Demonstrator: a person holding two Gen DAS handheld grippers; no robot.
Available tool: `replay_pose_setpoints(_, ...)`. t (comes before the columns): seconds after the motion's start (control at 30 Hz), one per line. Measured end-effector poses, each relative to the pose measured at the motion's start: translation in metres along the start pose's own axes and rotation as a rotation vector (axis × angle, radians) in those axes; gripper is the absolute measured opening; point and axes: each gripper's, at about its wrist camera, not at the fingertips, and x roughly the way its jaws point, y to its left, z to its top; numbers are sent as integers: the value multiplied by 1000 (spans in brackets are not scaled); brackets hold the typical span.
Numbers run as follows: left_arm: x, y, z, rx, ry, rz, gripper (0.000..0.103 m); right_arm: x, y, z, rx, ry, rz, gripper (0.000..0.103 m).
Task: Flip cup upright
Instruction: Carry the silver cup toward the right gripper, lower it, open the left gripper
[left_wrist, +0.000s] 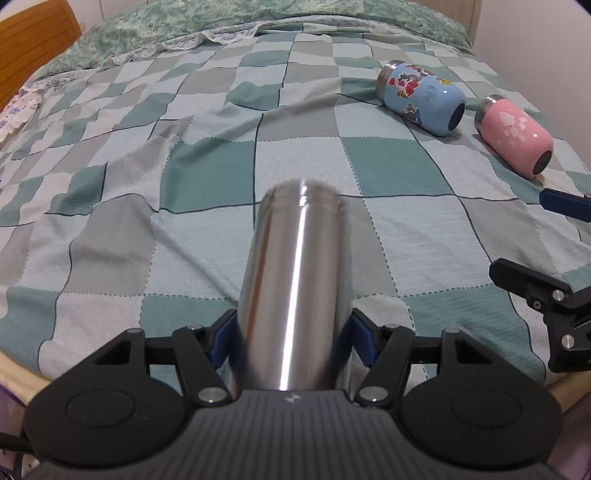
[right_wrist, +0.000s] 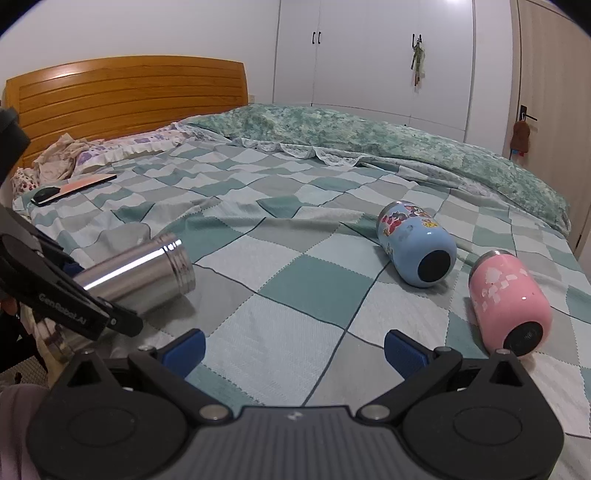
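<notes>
My left gripper (left_wrist: 293, 341) is shut on a steel cup (left_wrist: 295, 284), which lies on its side with its threaded mouth pointing away over the bed. The same cup (right_wrist: 136, 271) shows in the right wrist view at the left, held just above the checked blanket. A blue cartoon cup (right_wrist: 419, 245) and a pink cup (right_wrist: 508, 301) lie on their sides on the right of the bed; they also show in the left wrist view as the blue cup (left_wrist: 423, 98) and the pink cup (left_wrist: 515, 134). My right gripper (right_wrist: 293, 350) is open and empty, left of the pink cup.
The green checked blanket (right_wrist: 295, 295) covers the bed. A folded floral quilt (right_wrist: 369, 133) lies at the back. A wooden headboard (right_wrist: 129, 92) stands at the left, with pillows and a dark flat item (right_wrist: 70, 188) below it. White wardrobes (right_wrist: 369, 55) stand behind.
</notes>
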Motion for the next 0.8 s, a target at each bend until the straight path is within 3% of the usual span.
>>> replay_pose_setpoints(0.03, -5, 0, 0, -4, -26, 9, 76, -2, 1, 1, 1, -1, -2, 103)
replay_pose_setpoints(0.07, -11, 1, -1, -9, -58, 22, 94, -4, 2, 1, 2, -3, -4, 103)
replay_pose_setpoints(0.1, -19, 3, -3, -17, -101, 36, 103, -5, 3, 3, 2, -5, -6, 103)
replay_pose_setpoints(0.27, -54, 21, -14, -61, -276, 27, 103, -13, 16, 12, -1, -18, -12, 103)
replay_pose_setpoints(0.57, -74, 66, -49, -98, -439, 53, 103, -11, 66, 39, 40, -5, 1, 103)
replay_pose_setpoints(0.8, -72, 96, -62, -96, -507, 52, 103, 5, 105, 60, 105, 51, -13, 103)
